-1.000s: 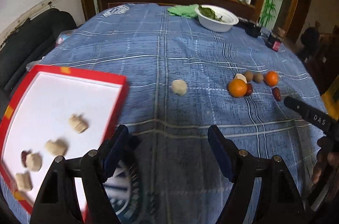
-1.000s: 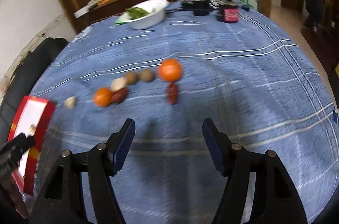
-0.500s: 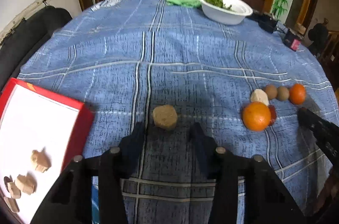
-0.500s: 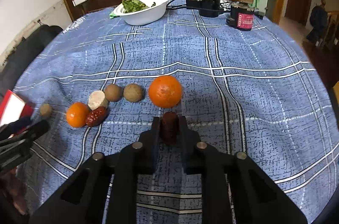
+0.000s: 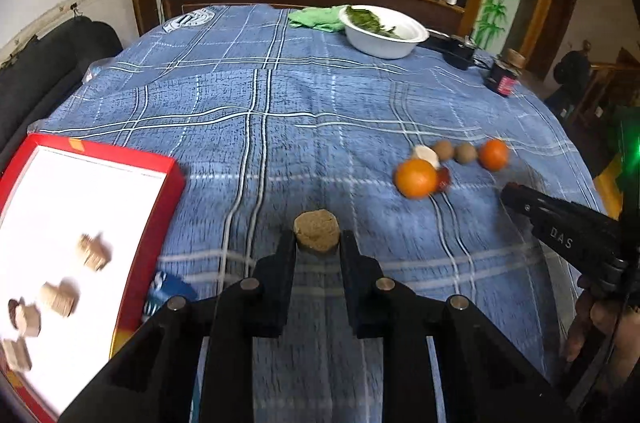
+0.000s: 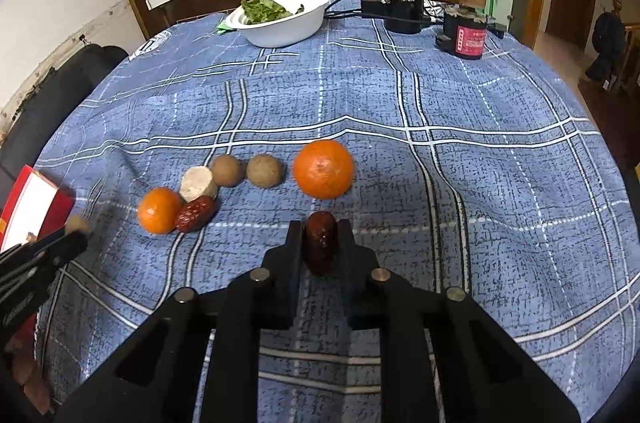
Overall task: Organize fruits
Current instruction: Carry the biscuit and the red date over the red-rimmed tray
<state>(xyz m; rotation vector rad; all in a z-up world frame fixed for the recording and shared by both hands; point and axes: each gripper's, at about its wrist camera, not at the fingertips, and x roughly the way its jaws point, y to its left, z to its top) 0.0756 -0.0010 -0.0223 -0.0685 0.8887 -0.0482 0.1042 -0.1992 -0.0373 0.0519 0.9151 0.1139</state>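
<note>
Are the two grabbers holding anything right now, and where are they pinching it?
Yes. The left hand-held gripper pinches a tan round chunk by its sides. The right hand-held gripper pinches a dark red date across its middle.

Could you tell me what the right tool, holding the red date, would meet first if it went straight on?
Probably the larger orange, just beyond the red date in the right tool, though depth is hard to judge.
</note>
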